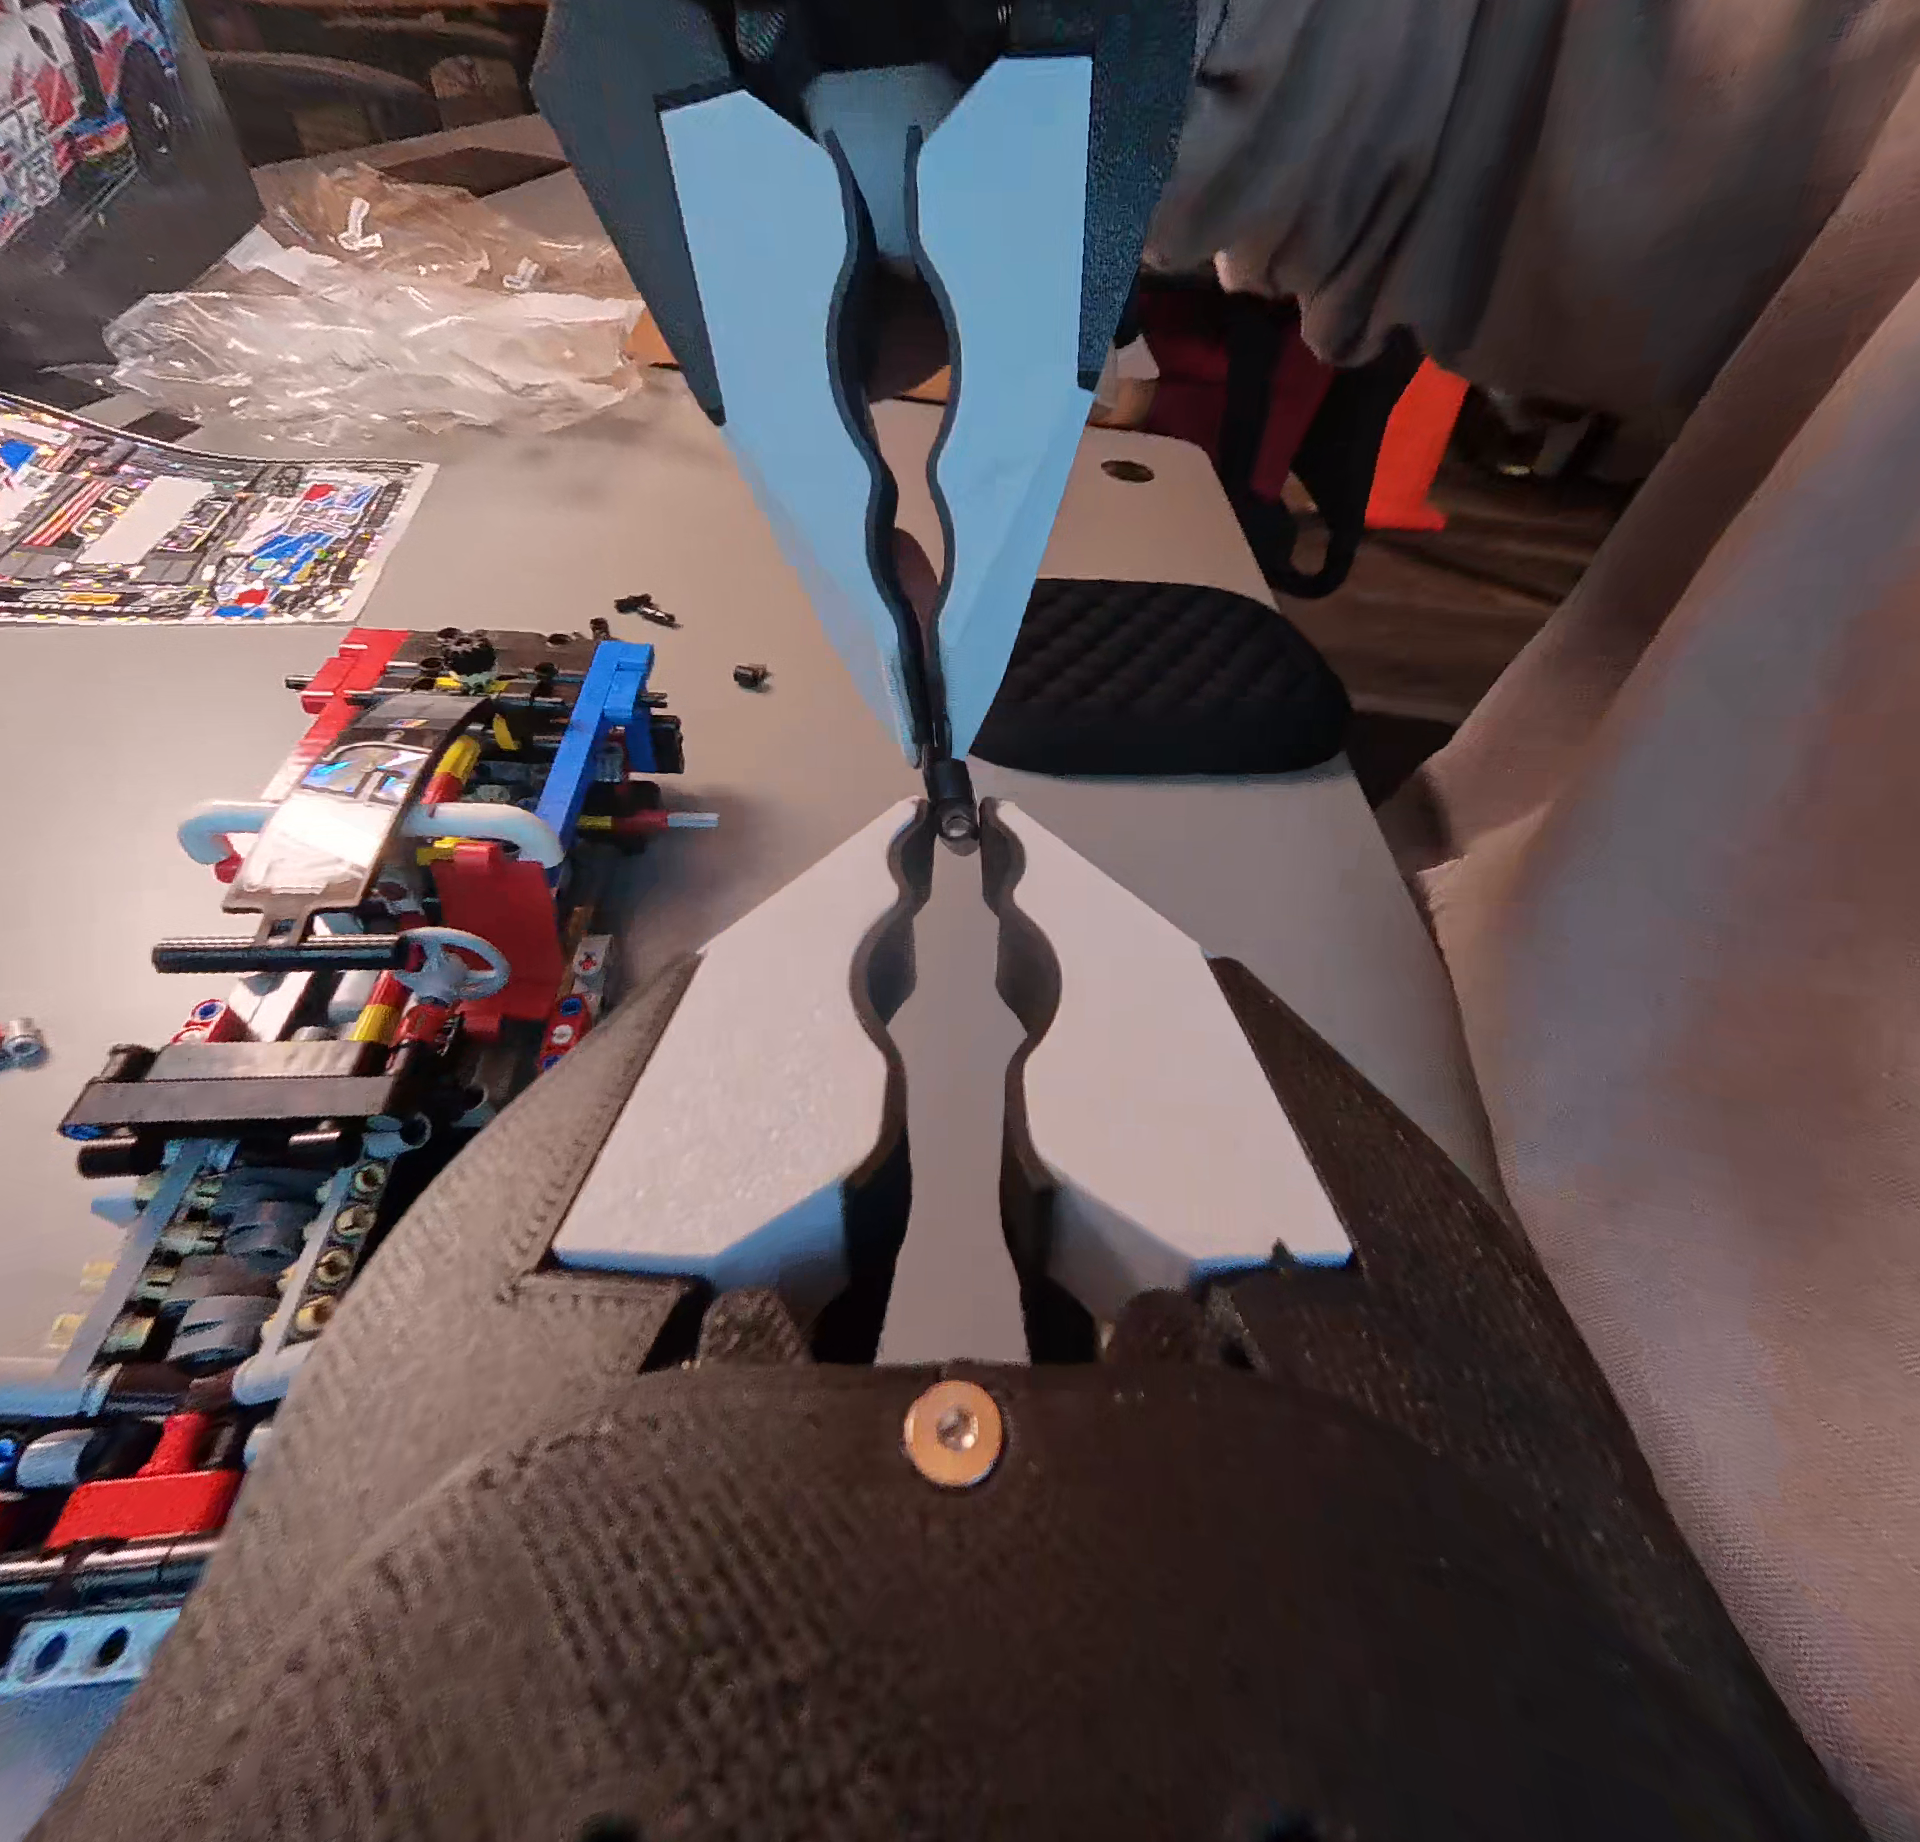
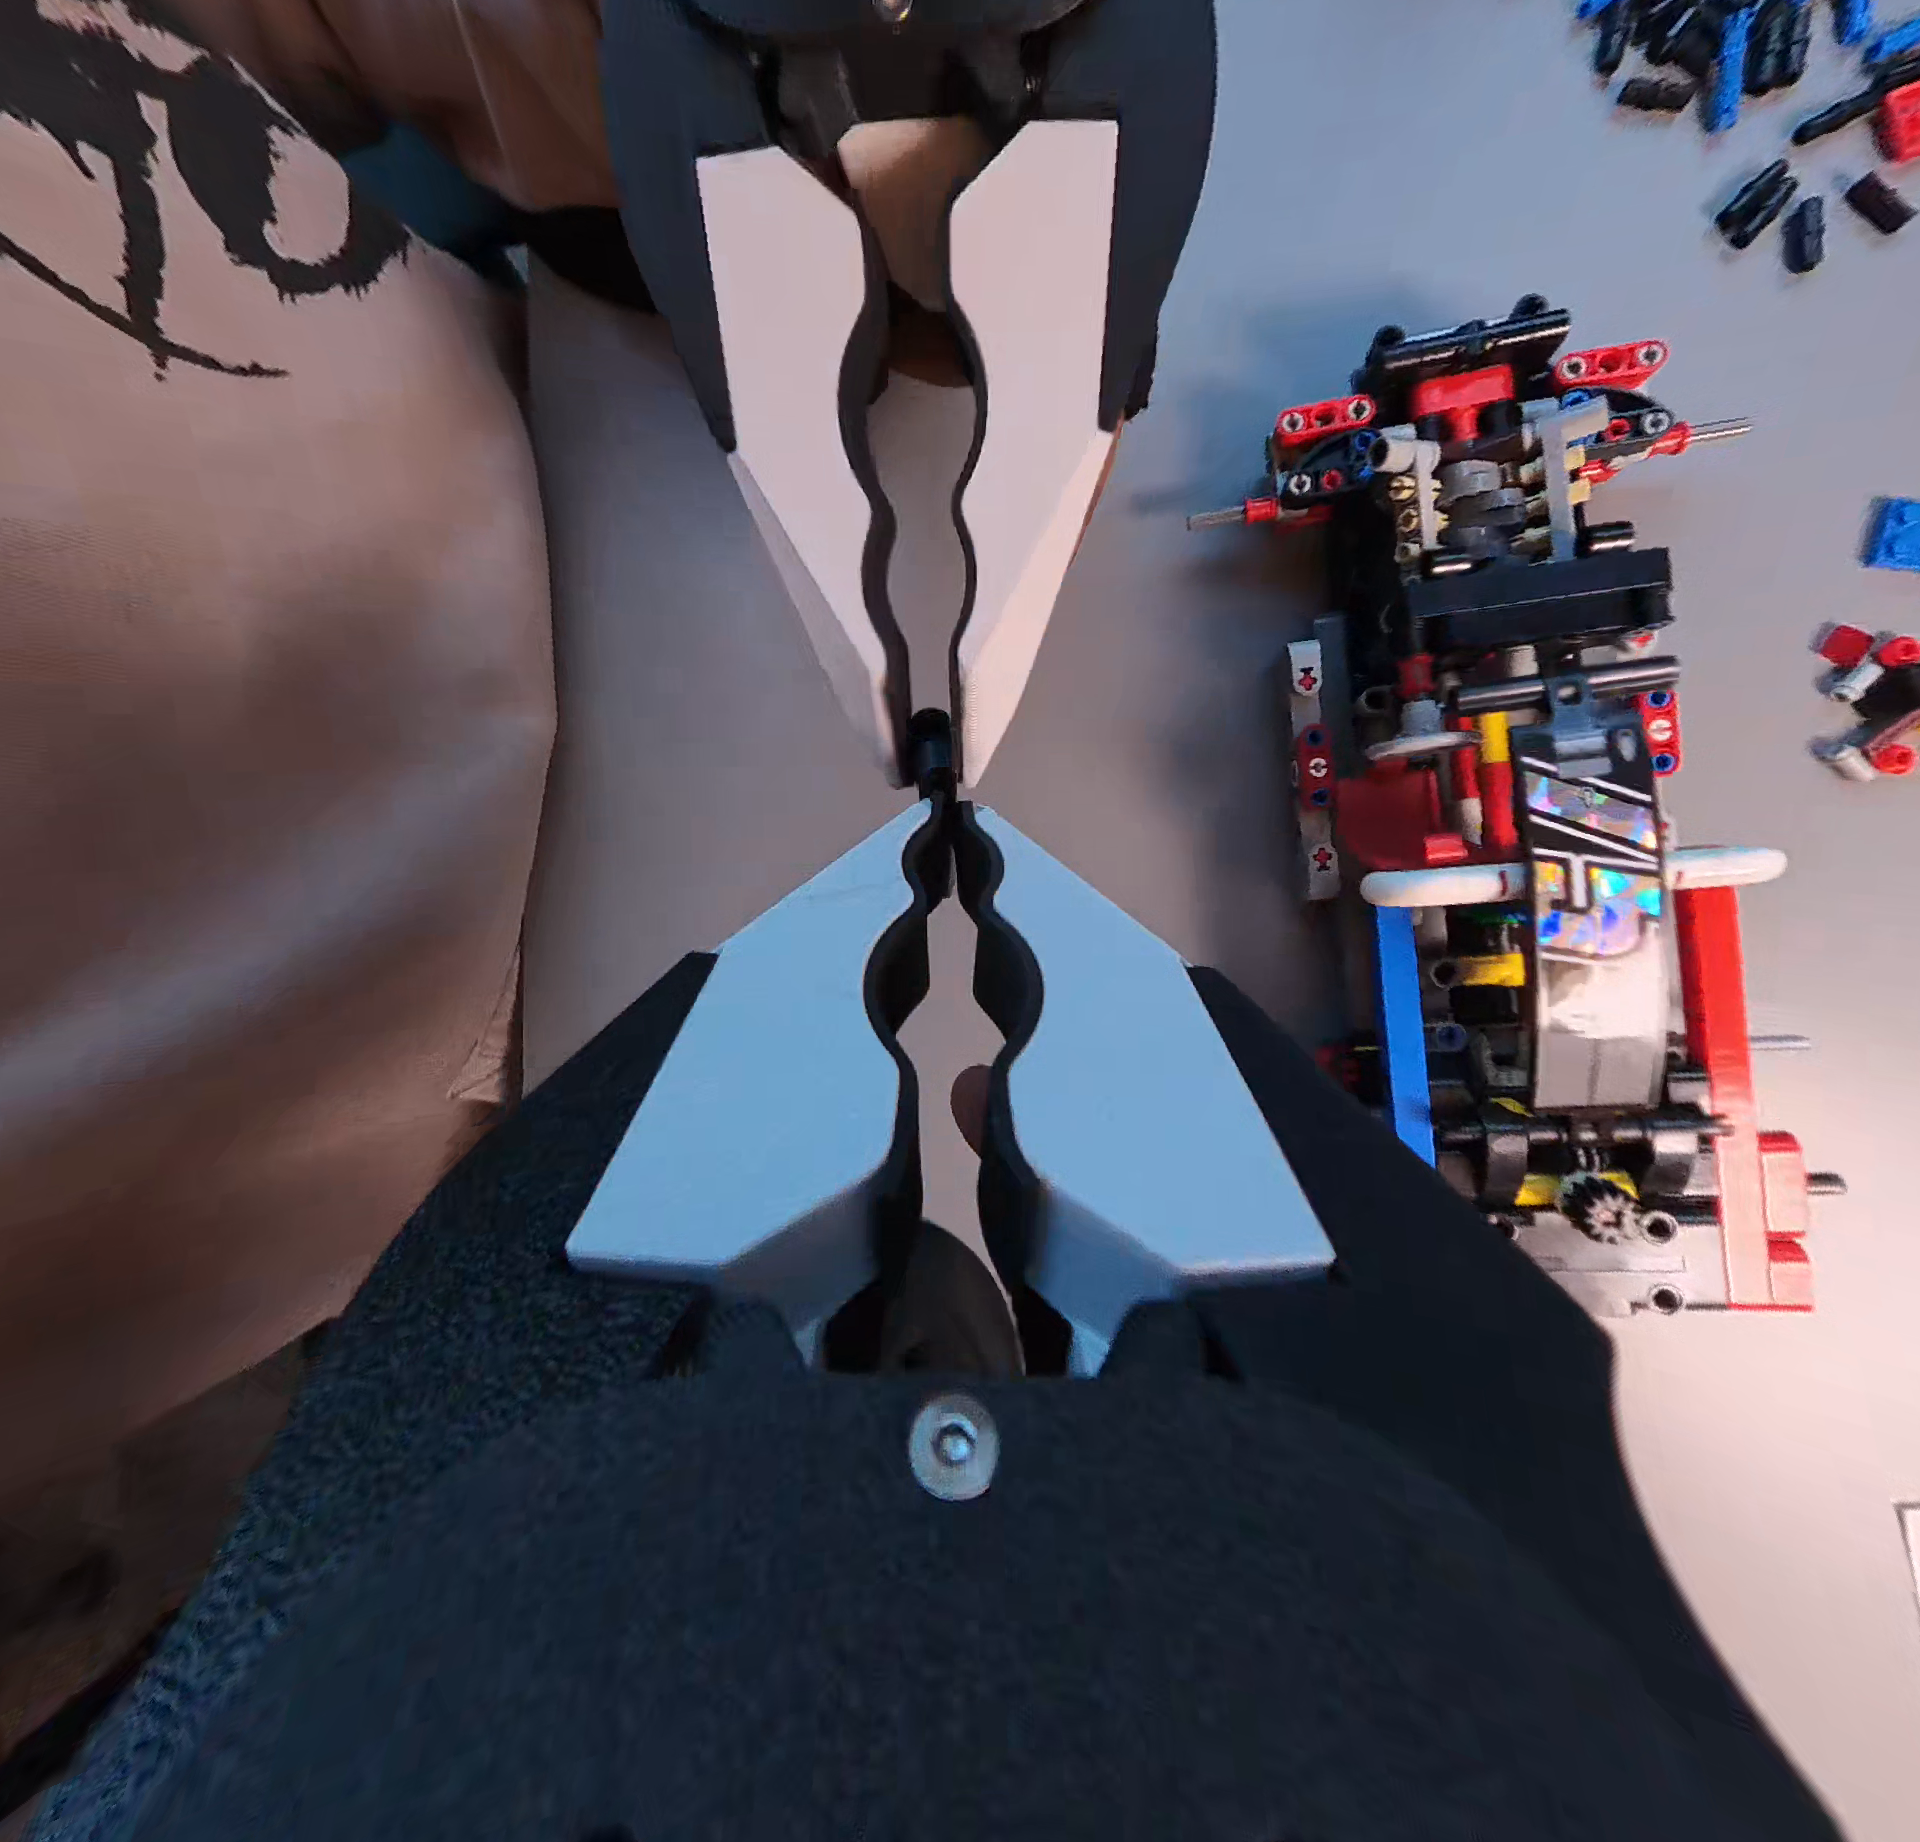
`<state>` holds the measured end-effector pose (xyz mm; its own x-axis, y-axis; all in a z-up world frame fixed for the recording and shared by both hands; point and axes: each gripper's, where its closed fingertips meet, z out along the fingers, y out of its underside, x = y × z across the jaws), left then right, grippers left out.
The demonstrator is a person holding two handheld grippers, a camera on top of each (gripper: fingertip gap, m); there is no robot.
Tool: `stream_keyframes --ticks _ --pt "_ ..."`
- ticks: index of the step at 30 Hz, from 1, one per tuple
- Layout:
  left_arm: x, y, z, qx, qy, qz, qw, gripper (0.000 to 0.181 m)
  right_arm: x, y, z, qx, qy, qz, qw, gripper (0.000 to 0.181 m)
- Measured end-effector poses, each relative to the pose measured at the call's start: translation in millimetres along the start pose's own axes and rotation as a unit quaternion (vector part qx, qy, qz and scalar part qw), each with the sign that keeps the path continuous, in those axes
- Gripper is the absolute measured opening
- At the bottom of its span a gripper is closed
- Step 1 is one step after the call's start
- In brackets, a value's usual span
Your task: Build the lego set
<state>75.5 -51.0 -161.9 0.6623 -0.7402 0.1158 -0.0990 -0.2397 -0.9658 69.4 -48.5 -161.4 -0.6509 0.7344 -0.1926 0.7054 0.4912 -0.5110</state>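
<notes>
Lego car (image 2: 1538, 816) on grey table (image 1: 582, 525) — plastic bags (image 1: 364, 327), sticker sheet (image 1: 197, 535)

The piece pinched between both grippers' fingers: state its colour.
Black; the small connector piece shows best in the left wrist view.

Opposed close wrist views, shared pin (image 1: 953, 805)

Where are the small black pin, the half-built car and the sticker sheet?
small black pin (image 1: 952, 800): left wrist view, on its barrel between the two grippers' tips.
half-built car (image 2: 1538, 826): right wrist view, on its middle, near the shiny panel.
sticker sheet (image 1: 197, 535): left wrist view, on the sheet's middle.
</notes>
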Motion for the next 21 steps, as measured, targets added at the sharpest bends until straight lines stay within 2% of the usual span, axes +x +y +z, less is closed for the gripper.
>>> stream_keyframes --ticks 3,5,9,11,15,17,19,21 --pt "-1 5 1 -0.020 -0.013 0.023 0.999 0.005 0 3 4 -0.019 -0.004 -0.013 1.000 0.000" --pt "-5 2 -1 -0.009 -0.023 0.021 0.999 0.005 3 0 2 -0.003 0.001 -0.020 1.000 0.000" --pt "-19 -23 -18 0.088 -0.038 -0.043 0.994 0.005 14 -26 -17 0.148 0.046 -0.034 0.987 0.016" --pt "-27 -37 -29 0.147 -0.038 -0.084 0.985 0.005 17 -34 -26 0.228 0.100 -0.067 0.966 0.029" --pt "-29 -48 -34 0.208 -0.007 -0.151 0.966 0.004 18 -43 -33 0.338 0.233 -0.126 0.903 0.031" --pt "-26 -50 -30 0.220 0.022 -0.191 0.956 0.004 16 -46 -32 0.349 0.287 -0.156 0.879 0.032" --pt "-23 -49 -25 0.226 0.047 -0.228 0.946 0.004 18 -47 -32 0.339 0.339 -0.191 0.857 0.021" --pt "-24 -48 -22 0.233 0.056 -0.258 0.936 0.004 20 -45 -33 0.321 0.369 -0.213 0.846 0.018"
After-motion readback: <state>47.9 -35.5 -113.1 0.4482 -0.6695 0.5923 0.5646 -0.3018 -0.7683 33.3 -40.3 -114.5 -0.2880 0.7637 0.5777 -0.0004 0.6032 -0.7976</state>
